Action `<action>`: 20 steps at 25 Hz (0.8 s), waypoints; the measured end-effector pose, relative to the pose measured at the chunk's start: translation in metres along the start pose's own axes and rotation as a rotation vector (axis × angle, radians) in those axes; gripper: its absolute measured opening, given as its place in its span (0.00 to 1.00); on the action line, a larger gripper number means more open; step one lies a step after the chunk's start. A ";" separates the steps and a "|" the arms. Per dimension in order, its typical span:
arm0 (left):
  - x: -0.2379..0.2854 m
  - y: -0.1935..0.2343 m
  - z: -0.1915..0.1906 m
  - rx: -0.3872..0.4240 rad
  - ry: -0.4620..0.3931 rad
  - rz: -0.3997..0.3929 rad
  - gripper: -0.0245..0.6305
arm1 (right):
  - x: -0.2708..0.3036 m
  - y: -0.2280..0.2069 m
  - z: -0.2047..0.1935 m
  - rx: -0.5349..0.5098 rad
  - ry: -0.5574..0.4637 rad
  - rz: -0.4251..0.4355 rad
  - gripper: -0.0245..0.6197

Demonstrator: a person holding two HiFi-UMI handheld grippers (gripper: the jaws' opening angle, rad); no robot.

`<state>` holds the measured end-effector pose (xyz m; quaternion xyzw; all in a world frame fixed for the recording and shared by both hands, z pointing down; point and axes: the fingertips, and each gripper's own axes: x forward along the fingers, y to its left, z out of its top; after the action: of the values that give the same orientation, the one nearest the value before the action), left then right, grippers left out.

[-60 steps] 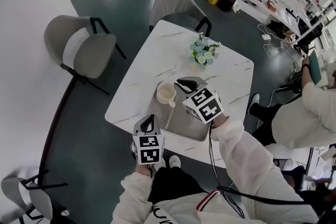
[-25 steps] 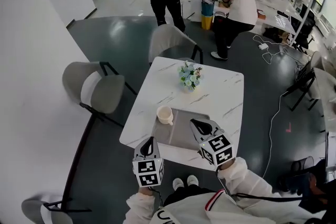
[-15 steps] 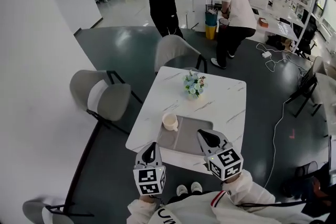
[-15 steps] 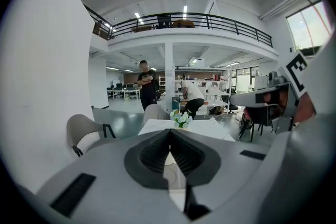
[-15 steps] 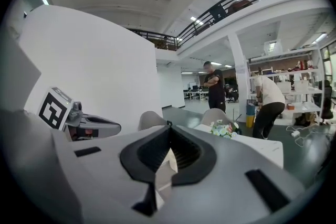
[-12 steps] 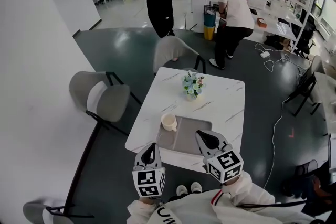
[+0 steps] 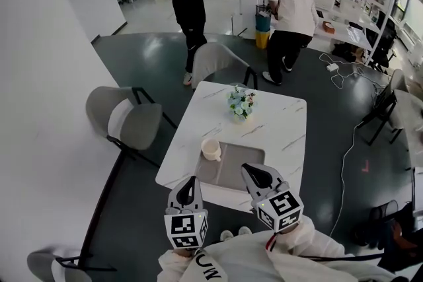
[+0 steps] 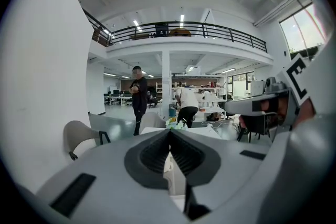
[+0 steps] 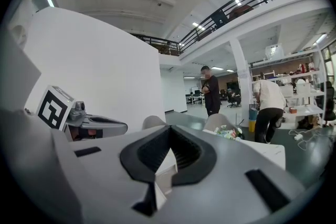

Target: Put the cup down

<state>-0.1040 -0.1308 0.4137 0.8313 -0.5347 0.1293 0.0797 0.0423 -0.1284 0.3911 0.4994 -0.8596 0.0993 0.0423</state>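
Seen from above, a dark grey glossy floor (image 7: pixel 145 56) fills an open office, with a plain white wall (image 7: pixel 39 109) running down the 9 o'clock side. At centre stands a square white marble-patterned tabletop (image 7: pixel 281 119).

Beyond it, at 12 o'clock, a person in black (image 7: pixel 185 0) stands on the floor. A person in a white top (image 7: pixel 291 13) bends forward at about 1 o'clock, near shelving.

A grey padded chair (image 7: pixel 122 117) sits at the tabletop's 9 o'clock side, turned slightly away. A second grey chair (image 7: pixel 221 61) is pushed up to its 12 o'clock edge.

A flat grey rectangular tray (image 7: pixel 232 170) lies on the near half of the tabletop, toward 6 o'clock.

At the bottom of the head view the wearer's white sleeves hold two tools, each tipped with a marker cube. The left tool (image 7: pixel 190 183) is at 7 o'clock, over the floor just short of the tabletop's near edge. The right tool (image 7: pixel 250 172) is at 5 o'clock, its tip over the tray's near end. In each tool's own view the dark jaws meet at their tips, with nothing between them.

A small bunch of pale blue and white flowers (image 7: pixel 241 102) stands near the tabletop's 12 o'clock edge.

The cream cup (image 7: pixel 210 149) stands upright, mouth up, at the tray's 11 o'clock corner, well apart from both tools. Its base may rest on the tray or just off its edge; the angle does not settle it.
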 end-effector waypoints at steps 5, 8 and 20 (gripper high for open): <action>-0.004 0.002 0.003 -0.007 -0.004 0.004 0.05 | 0.001 0.000 0.002 0.006 0.001 -0.007 0.05; -0.002 0.001 0.002 -0.009 0.002 0.002 0.05 | 0.001 -0.003 0.001 0.002 0.006 -0.014 0.05; 0.002 0.002 -0.001 -0.013 0.018 -0.004 0.05 | 0.005 -0.007 -0.012 -0.003 0.050 -0.019 0.05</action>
<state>-0.1050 -0.1326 0.4153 0.8307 -0.5330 0.1333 0.0901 0.0455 -0.1329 0.4041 0.5048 -0.8537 0.1101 0.0653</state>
